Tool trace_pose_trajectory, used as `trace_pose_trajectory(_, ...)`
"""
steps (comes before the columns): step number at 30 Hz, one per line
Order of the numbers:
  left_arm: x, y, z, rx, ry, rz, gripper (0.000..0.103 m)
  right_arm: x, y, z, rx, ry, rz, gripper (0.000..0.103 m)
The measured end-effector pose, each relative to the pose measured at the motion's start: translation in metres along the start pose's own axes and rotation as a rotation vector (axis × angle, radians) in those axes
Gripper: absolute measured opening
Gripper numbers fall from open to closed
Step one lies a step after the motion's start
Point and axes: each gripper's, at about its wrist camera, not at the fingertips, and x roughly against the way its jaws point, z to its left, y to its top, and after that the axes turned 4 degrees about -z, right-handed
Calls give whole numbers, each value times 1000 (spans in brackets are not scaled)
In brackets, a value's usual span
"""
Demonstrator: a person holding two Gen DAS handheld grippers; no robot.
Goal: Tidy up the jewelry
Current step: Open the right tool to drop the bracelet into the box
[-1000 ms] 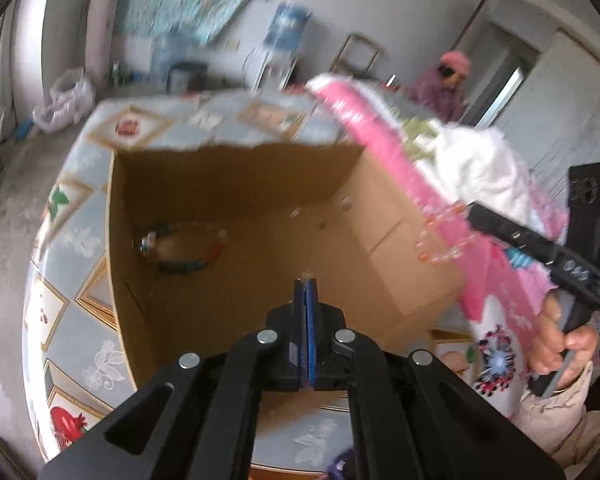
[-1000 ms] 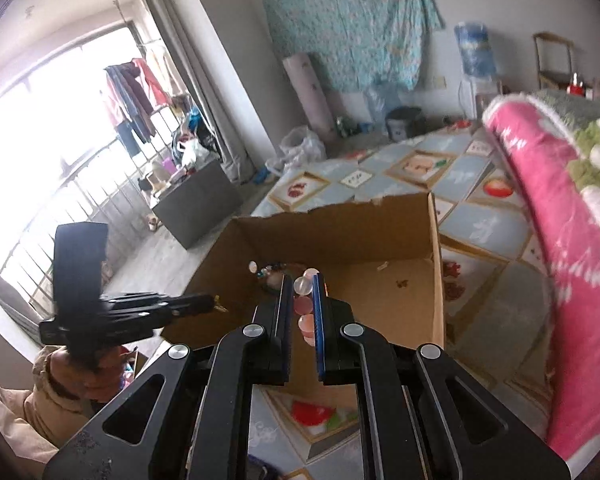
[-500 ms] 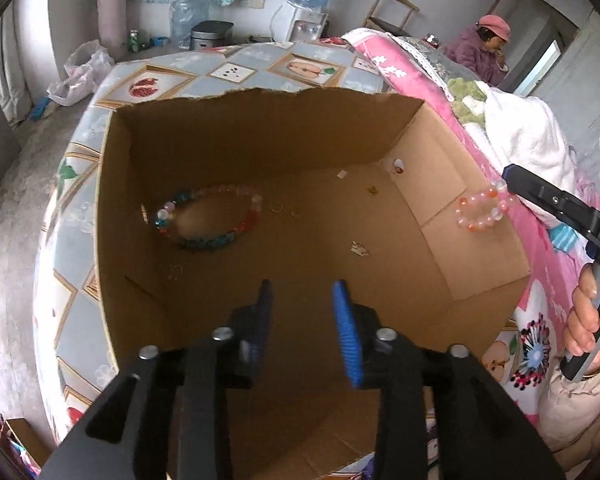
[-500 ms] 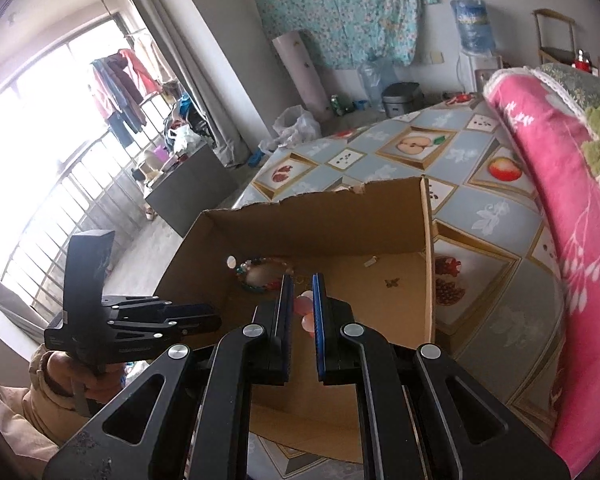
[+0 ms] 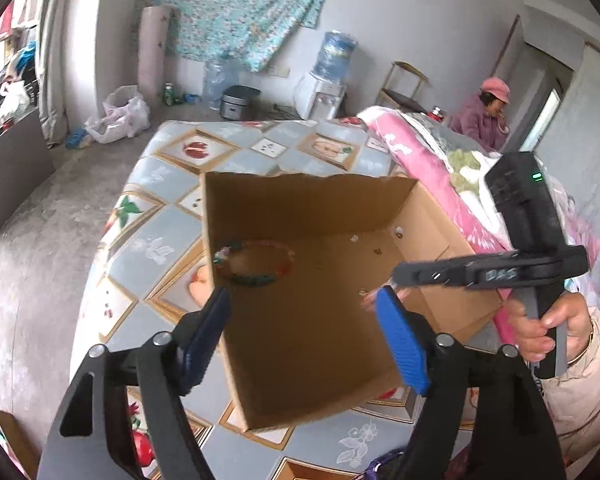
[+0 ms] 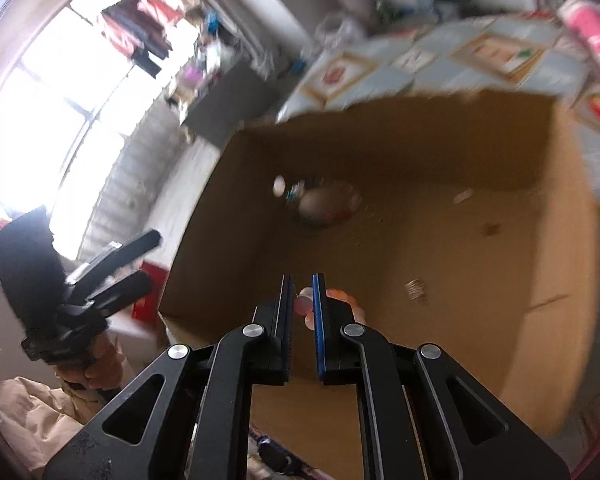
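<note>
An open cardboard box [image 5: 308, 200] stands on a tiled-pattern tablecloth. A multicoloured bead bracelet [image 5: 256, 264] lies on its floor at the left; it also shows, blurred, in the right wrist view [image 6: 324, 204]. My left gripper [image 5: 304, 312] is open wide and empty, above the box's near edge. My right gripper [image 6: 302, 304] is shut on a pink bead bracelet [image 6: 340, 300] and holds it over the box [image 6: 420, 128]. In the left wrist view the right gripper [image 5: 396, 276] reaches in from the right, over the box's right wall.
A pink blanket [image 5: 420, 152] lies along the right of the table [image 5: 160, 184]. A person in a pink hat [image 5: 488, 112] sits behind. A water dispenser [image 5: 328, 80] and bags stand by the far wall. A bright window [image 6: 60, 80] is at the left.
My left gripper opened from shut to wide and pulled back. My right gripper moved left and down over the box with the pink bracelet in it.
</note>
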Motion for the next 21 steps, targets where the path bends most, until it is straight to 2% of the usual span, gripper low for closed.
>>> trace_pose_trajectory(3, 3, -6, 7, 10, 19, 4, 76, -10, -5, 0, -1, -75, 44, 16)
trace_pose_trajectory(4, 3, -7, 9, 14, 21, 4, 76, -8, -7, -1, -8, -84, 39, 20)
trace_pose_trajectory(6, 4, -10, 13, 21, 21, 4, 77, 1, -13, -3, -19, -109, 9, 22)
trace_pose_trajectory(8, 6, -12, 16, 23, 24, -1, 78, 19, -22, -4, -36, -128, -49, 23)
trace_pose_trajectory(11, 9, -14, 18, 22, 33, -22, 79, 43, -34, -4, -59, -134, -136, 30)
trace_pose_trajectory(18, 27, -28, 11, -8, 80, -75, 86, 105, -82, 19, -59, -267, -406, 53)
trace_pose_trajectory(21, 41, -34, 2, -16, 70, -113, 98, 129, -103, 38, -20, -371, -532, 65)
